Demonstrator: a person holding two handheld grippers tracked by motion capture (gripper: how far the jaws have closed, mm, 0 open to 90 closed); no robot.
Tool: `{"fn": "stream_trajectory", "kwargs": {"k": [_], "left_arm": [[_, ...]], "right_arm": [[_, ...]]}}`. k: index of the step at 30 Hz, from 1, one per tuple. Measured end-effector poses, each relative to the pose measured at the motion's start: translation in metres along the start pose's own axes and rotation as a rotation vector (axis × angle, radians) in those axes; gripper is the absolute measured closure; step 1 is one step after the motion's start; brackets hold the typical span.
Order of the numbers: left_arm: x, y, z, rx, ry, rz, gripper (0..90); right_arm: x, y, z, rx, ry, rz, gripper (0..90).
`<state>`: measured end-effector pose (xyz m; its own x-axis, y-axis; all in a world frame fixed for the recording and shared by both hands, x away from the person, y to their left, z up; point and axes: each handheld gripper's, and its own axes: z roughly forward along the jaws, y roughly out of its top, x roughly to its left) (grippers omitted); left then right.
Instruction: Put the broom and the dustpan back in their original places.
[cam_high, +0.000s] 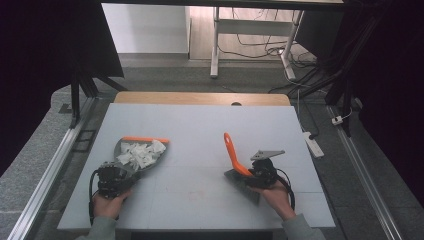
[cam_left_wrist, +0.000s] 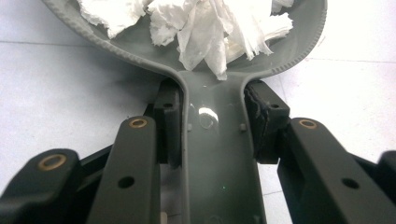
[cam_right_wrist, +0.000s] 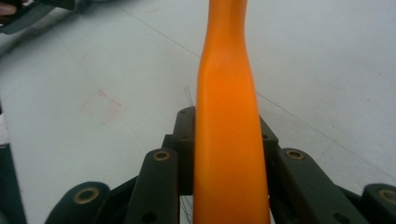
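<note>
Tipping the grey dustpan (cam_left_wrist: 219, 154) is risking its torn paper scraps (cam_left_wrist: 210, 28) sliding onto the counter (cam_high: 200, 125). Left fingers (cam_left_wrist: 168, 126) are clamping its handle; right fingers (cam_right_wrist: 184, 140) are gripping the orange brush handle (cam_right_wrist: 226, 116).

The wide middle of the pale grey tabletop (cam_high: 200, 145) lies bare between my two hands, open for passing. To my left the grey plastic dustpan (cam_high: 131, 165), heaped with torn white paper scraps (cam_high: 140, 153), blocks that side. To my right the small brush with the curved orange plastic handle (cam_high: 232, 150) rises tilted, barring the way there. The far half stays free.
</note>
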<state>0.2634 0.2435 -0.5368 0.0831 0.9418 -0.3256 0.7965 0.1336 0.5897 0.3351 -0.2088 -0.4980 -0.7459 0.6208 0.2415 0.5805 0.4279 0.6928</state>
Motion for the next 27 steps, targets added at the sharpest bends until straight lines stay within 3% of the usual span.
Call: {"fn": "stream_trajectory", "kwargs": {"k": [8, 17, 23, 27], "left_arm": [[-0.001, 0.0, 0.0, 0.0, 0.001, 0.008, 60.4], [-0.002, -0.001, 0.0, 0.003, -0.011, 0.02, 58.8], [-0.002, -0.001, 0.0, 0.008, -0.018, 0.025, 57.5], [-0.001, 0.0, 0.0, 0.006, -0.024, 0.025, 56.0]], "right_arm": [[-0.014, -0.003, 0.003, 0.002, -0.024, 0.053, 70.6], [-0.021, -0.004, 0.002, -0.01, -0.056, 0.069, 70.5], [-0.028, -0.005, 0.003, -0.014, -0.046, 0.094, 69.9], [-0.031, -0.005, 0.003, -0.009, -0.083, 0.071, 60.9]]}}
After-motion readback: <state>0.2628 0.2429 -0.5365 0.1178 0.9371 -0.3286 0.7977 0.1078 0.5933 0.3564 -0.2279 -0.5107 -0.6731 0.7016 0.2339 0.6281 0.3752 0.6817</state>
